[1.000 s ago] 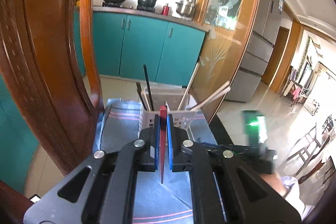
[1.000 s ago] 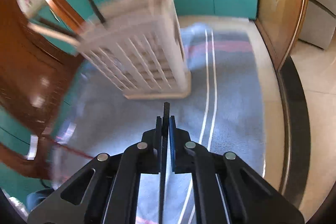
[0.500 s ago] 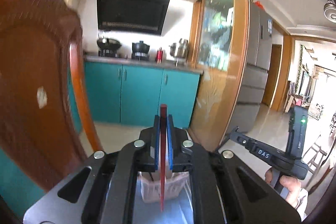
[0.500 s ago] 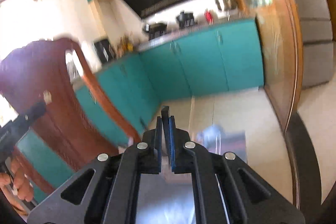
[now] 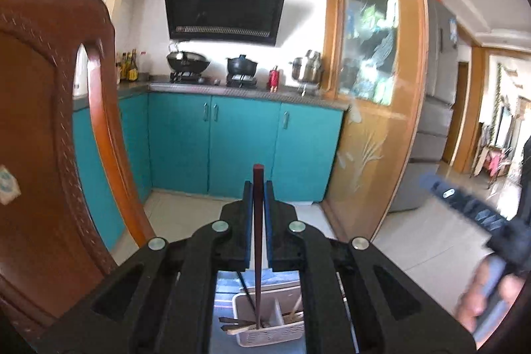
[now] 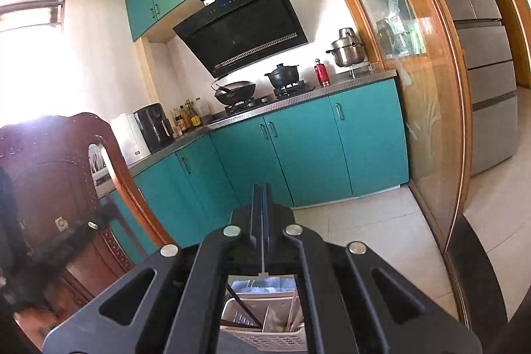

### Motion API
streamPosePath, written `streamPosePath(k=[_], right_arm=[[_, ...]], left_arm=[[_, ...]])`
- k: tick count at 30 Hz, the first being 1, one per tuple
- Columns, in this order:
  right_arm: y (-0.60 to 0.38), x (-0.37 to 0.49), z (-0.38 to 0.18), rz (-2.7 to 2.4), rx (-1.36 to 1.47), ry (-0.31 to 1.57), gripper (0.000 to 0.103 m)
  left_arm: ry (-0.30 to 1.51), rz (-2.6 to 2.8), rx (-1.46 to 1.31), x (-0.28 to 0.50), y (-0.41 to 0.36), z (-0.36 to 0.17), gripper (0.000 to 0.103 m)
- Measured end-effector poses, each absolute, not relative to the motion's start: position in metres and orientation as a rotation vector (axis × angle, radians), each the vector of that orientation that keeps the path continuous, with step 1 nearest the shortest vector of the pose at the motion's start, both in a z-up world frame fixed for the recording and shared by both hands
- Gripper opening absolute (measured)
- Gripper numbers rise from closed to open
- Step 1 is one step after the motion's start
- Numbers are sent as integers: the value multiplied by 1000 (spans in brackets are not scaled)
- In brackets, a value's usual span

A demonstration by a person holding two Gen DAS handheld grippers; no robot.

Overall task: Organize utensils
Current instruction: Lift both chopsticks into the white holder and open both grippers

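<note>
My left gripper [image 5: 258, 188] is shut on a dark red chopstick [image 5: 257, 241]. It holds the stick upright, with the lower end down in the left compartment of the white utensil basket [image 5: 270, 334] seen between its arms. Several chopsticks stand and lie in that basket. My right gripper [image 6: 261, 198] is shut, its pads [image 6: 256, 211] pressed together with nothing visible between them. It hangs above the same basket [image 6: 265, 334], where a black chopstick [image 6: 245, 309] leans in the left compartment and pale ones in the right.
A carved wooden chair back [image 5: 43, 155] stands close on the left and also shows in the right wrist view [image 6: 59, 204]. Behind are teal kitchen cabinets [image 5: 239, 148] and a glass-panelled wooden door [image 5: 375, 108]. The blurred right gripper and hand [image 5: 491, 257] are at the right.
Both grippers have tilted up and risen over the basket. The red chopstick's lower end now reaches into the basket. The black chopstick has left my right gripper, which is shut and empty.
</note>
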State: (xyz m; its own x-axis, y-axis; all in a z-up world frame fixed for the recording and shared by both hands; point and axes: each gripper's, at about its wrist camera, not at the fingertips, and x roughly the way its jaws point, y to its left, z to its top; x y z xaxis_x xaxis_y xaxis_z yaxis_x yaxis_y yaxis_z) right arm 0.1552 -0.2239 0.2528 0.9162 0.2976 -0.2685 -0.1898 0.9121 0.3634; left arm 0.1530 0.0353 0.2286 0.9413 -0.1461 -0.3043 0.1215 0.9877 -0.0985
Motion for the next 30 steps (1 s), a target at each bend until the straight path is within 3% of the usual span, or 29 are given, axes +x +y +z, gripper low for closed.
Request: streamPosePath(k=[5,8,11,15,18,24,26,30], right_arm=[[-256,137,211,235,378,411,2],[-292,128,158,132,436,536,15],[-302,126,105,92,403,689,19],[-246,124,33,215,214,970,24],[-158,118,-4,396,-37,1082,35],[-62,127,-66,471,-311,1171,33],[-59,131,-67,469,-317,1183,11],[-71,129,-53,481,-287,1160,6]], left_arm=[[339,-172,-112,159,39,201,7],[306,-184,-110,147,40,202,7],[293,-215,-124,135,42,206,7],[281,-230,-131,123,41,207,7],[266,-235,-135,114,40,211,7],[254,-209,-134,103,49,218,7],[248,-201,-128,100,53,220,7],[242,-193,-126,97,58,220,7]])
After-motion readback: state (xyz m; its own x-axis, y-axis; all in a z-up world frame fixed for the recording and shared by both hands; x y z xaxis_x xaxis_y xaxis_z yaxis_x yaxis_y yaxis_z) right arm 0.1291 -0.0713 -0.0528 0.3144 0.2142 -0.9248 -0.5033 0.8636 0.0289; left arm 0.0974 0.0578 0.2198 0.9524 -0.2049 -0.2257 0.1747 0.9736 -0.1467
